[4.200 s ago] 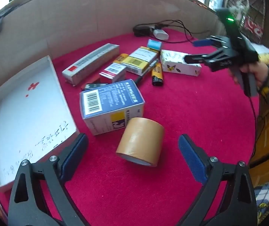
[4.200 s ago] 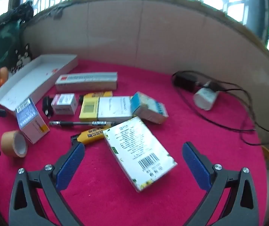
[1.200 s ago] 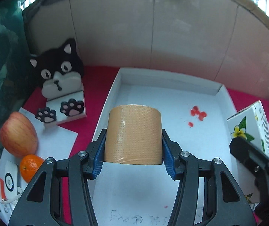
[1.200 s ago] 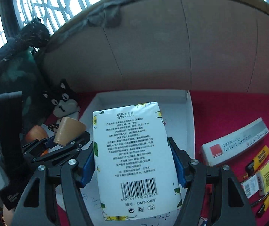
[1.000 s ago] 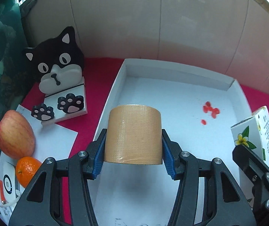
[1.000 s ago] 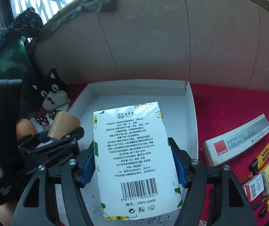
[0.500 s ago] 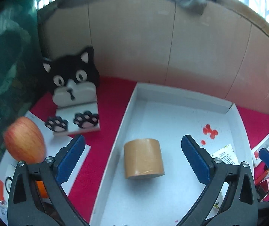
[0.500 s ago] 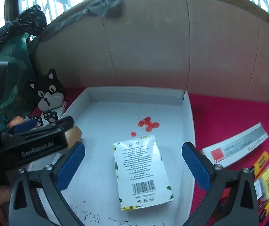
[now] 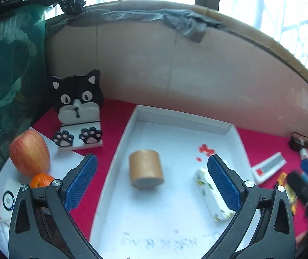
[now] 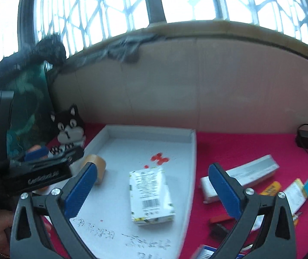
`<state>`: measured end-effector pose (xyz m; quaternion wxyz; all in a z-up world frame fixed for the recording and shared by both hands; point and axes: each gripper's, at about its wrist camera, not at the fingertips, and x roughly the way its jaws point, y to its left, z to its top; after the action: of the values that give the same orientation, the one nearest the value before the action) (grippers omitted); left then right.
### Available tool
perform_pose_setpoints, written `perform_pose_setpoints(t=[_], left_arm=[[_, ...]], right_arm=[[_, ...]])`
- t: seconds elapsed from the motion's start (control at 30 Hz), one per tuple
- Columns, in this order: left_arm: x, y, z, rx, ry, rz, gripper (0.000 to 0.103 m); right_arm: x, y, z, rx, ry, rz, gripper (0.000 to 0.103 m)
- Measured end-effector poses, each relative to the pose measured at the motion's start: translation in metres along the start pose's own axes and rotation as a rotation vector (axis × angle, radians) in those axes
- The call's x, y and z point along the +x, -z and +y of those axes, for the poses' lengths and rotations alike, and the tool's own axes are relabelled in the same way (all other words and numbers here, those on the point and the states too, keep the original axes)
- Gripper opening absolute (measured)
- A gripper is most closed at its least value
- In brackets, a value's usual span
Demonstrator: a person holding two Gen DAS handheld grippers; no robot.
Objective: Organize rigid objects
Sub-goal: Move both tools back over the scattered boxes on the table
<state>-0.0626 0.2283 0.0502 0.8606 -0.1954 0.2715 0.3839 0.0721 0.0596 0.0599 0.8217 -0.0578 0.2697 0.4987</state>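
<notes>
A shallow white box [image 9: 175, 120] [image 10: 151, 132] lies on the red cloth. A tan tape roll [image 9: 145, 167] [image 10: 99, 166] stands in its left half. A white flowered carton [image 9: 210, 194] [image 10: 149, 196] lies in its right half. My left gripper [image 9: 151, 183] is open and empty, raised above the box with the roll between its fingers in view. My right gripper [image 10: 151, 190] is open and empty above the carton. The left gripper body [image 10: 35, 174] shows at the left of the right wrist view.
A black cat stand [image 9: 77, 108], an apple [image 9: 29, 152] and an orange [image 9: 41, 178] sit left of the box. A sealant box [image 10: 240, 177], yellow packets [image 10: 270, 188] and other small boxes lie to the right. A cardboard wall [image 9: 175, 69] backs the table.
Both grippers let go: the tape roll and the carton now rest in the white box. Since half a second ago both grippers have lifted and drawn back a little.
</notes>
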Motion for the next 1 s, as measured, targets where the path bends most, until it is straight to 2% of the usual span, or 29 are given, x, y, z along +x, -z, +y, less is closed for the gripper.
perform_pose_setpoints(t=[0.1, 0.23, 0.33, 0.4, 0.53, 0.67, 0.83, 1.0], left_arm=[[-0.013, 0.01, -0.014, 0.03, 0.039, -0.006, 0.103], [-0.028, 0.026, -0.044, 0.092, 0.115, -0.011, 0.103], [-0.038, 0.035, -0.071, 0.154, 0.161, -0.015, 0.103], [-0.042, 0.039, -0.086, 0.185, 0.225, -0.003, 0.103], [-0.041, 0.056, -0.117, 0.253, 0.365, 0.051, 0.103], [-0.042, 0.082, -0.149, 0.393, 0.489, 0.091, 0.103], [-0.042, 0.098, -0.177, 0.535, 0.53, 0.119, 0.103], [-0.033, 0.094, -0.202, 0.668, 0.668, 0.142, 0.103]], right_arm=[[-0.03, -0.002, -0.028, 0.043, 0.025, -0.055, 0.103], [-0.07, -0.002, -0.069, 0.082, 0.107, -0.13, 0.103], [-0.091, 0.003, -0.095, 0.104, 0.167, -0.156, 0.103], [-0.101, 0.008, -0.111, 0.127, 0.188, -0.156, 0.103], [-0.116, 0.023, -0.151, 0.214, 0.247, -0.14, 0.103], [-0.123, 0.042, -0.195, 0.296, 0.337, -0.096, 0.103], [-0.12, 0.07, -0.233, 0.38, 0.362, -0.004, 0.103], [-0.118, 0.097, -0.243, 0.442, 0.312, 0.048, 0.103]])
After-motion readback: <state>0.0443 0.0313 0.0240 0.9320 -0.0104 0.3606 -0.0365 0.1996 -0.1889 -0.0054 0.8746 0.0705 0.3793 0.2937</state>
